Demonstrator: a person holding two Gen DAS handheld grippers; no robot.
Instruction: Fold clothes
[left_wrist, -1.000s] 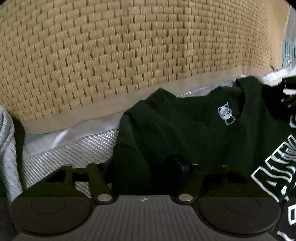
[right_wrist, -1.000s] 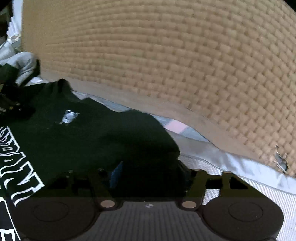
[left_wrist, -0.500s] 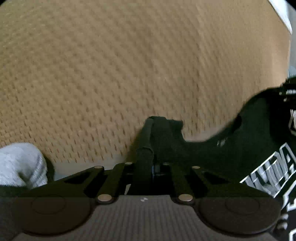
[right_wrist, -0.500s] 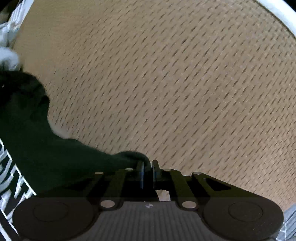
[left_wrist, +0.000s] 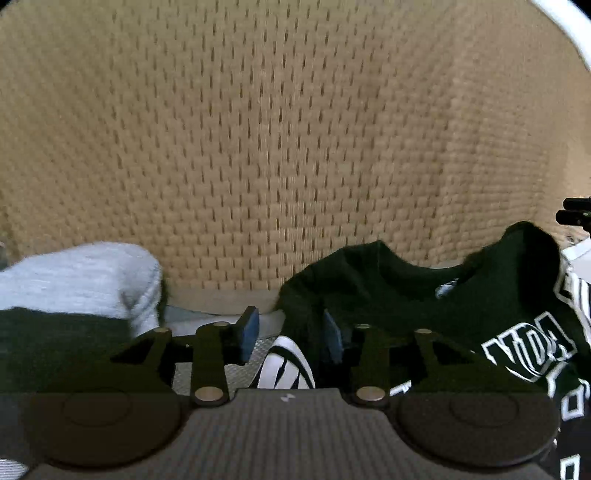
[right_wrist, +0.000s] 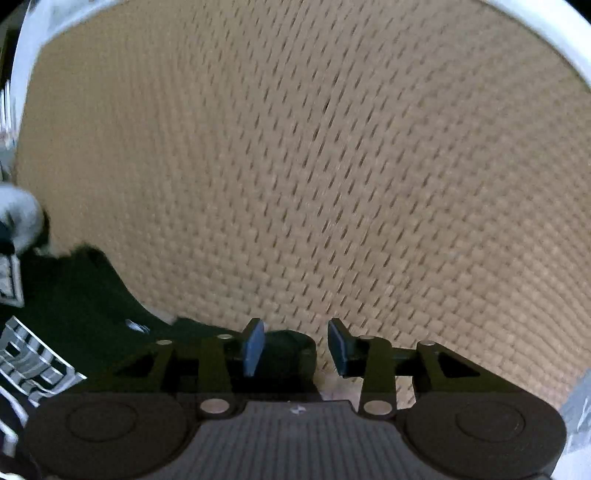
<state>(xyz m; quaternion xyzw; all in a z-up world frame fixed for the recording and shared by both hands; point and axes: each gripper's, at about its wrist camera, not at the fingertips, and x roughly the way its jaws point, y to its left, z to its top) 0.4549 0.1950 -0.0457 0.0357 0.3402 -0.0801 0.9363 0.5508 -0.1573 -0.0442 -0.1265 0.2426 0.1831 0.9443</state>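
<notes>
In the left wrist view, a grey garment lies bunched at the far left, resting on a dark green cloth below it. Behind everything rises a tan woven backrest with a white frame edge at the upper right. The left gripper has just been opening; its blue-padded fingers now stand partly apart, and a fold of the dark green T-shirt with white printing sits between them, near the right-hand pad, though the pads do not press it. The shirt spreads to the right, its neckline up and white block lettering along the right edge. The silvery textured bed cover shows beneath the left finger.

In the right wrist view, the same T-shirt fills the lower left. The right gripper has also just been opening; its fingers stand partly apart, a hump of the shirt lying between them beside the left-hand pad, ungripped.
</notes>
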